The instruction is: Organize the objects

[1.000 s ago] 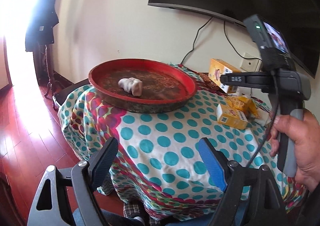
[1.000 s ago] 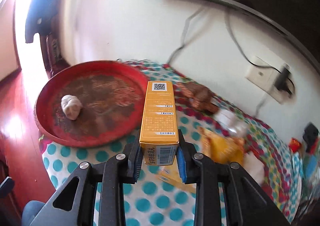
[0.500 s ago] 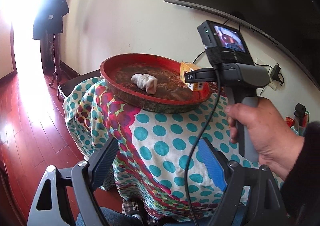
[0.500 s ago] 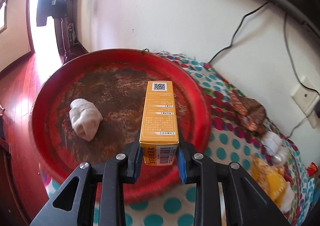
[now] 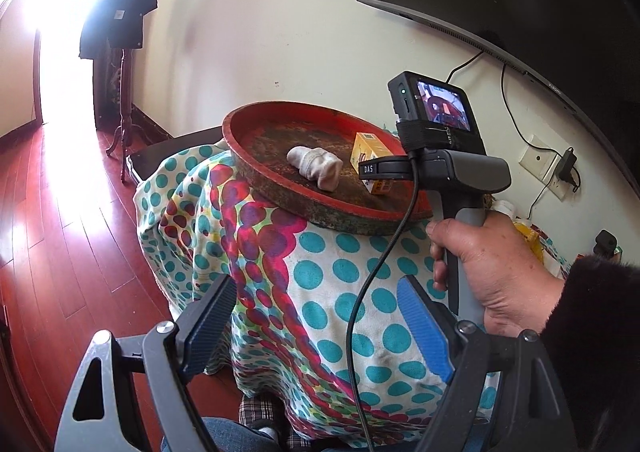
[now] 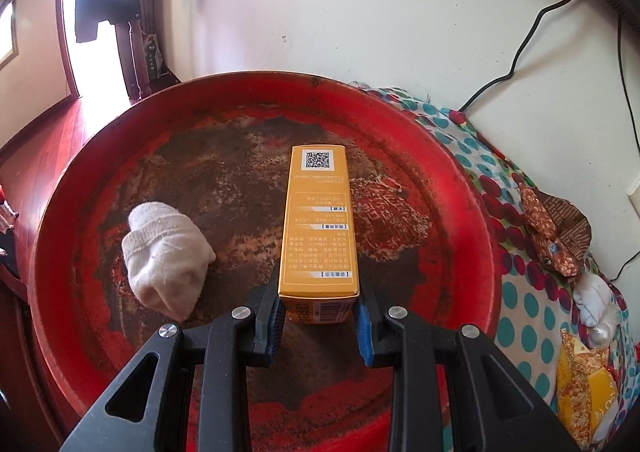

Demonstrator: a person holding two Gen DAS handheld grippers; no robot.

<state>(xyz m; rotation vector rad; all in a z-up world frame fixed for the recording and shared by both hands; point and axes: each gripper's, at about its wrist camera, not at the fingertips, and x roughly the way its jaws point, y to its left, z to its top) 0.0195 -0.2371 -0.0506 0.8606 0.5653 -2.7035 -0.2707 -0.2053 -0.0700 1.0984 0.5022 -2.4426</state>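
Note:
A round red tray (image 6: 80, 179) with a worn brown middle sits on a dotted cloth over a table. A rolled white sock (image 6: 166, 256) lies in it at the left. My right gripper (image 6: 319, 318) is shut on a long orange box (image 6: 319, 223) and holds it low over the tray's middle. In the left wrist view the tray (image 5: 276, 187), sock (image 5: 318, 167) and box (image 5: 370, 151) show beyond the right gripper's handle. My left gripper (image 5: 316, 316) is open and empty, in front of the table.
On the dotted cloth (image 5: 340, 292) right of the tray lie a brown patterned piece (image 6: 554, 228), a white rolled item (image 6: 596, 306) and a yellow packet (image 6: 586, 388). Cables hang down the wall behind. A coat stand (image 5: 120, 51) stands at the far left on the wooden floor.
My right gripper has carried the orange box leftwards from over the cloth to low over the tray's middle. The left gripper's view has swung a little left; it stays open.

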